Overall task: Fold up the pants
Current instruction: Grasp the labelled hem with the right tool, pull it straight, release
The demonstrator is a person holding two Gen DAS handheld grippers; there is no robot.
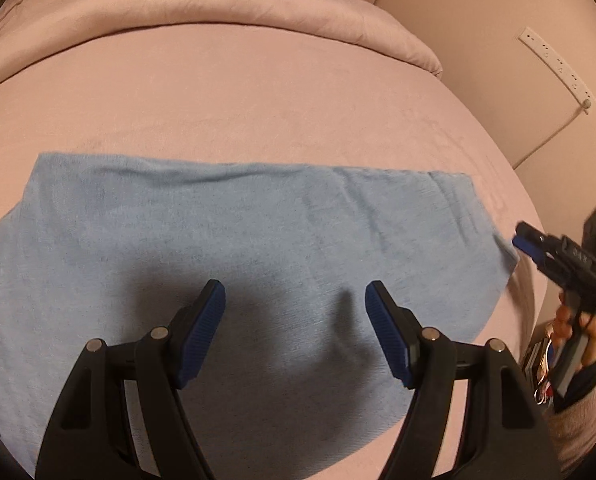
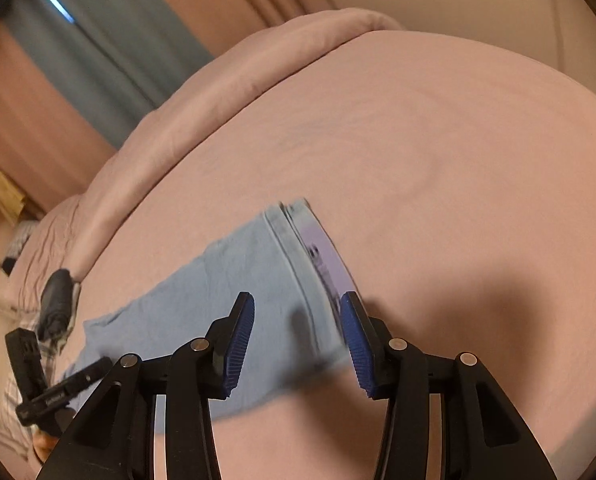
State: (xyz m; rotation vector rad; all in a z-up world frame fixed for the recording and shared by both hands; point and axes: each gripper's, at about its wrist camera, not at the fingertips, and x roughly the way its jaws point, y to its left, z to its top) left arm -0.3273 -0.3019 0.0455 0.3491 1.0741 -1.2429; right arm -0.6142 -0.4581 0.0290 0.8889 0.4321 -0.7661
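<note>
Light blue denim pants [image 1: 225,240] lie folded flat across the pink bed. My left gripper [image 1: 295,300] is open and empty, just above the middle of the pants. In the left wrist view my right gripper [image 1: 524,240] hovers off the pants' right edge, where the waistband lies. In the right wrist view the pants [image 2: 233,300] lie with the waistband end [image 2: 318,256] toward me, and my right gripper [image 2: 298,324] is open and empty above that end. The left gripper [image 2: 57,392] shows at the lower left of that view.
A pink bed sheet [image 1: 257,100] covers the bed, with a folded duvet [image 1: 217,0] at the far end. A white power strip [image 1: 558,68] hangs on the wall to the right. Dark cloth [image 2: 57,300] lies at the bed's left edge. Curtains [image 2: 89,60] hang behind.
</note>
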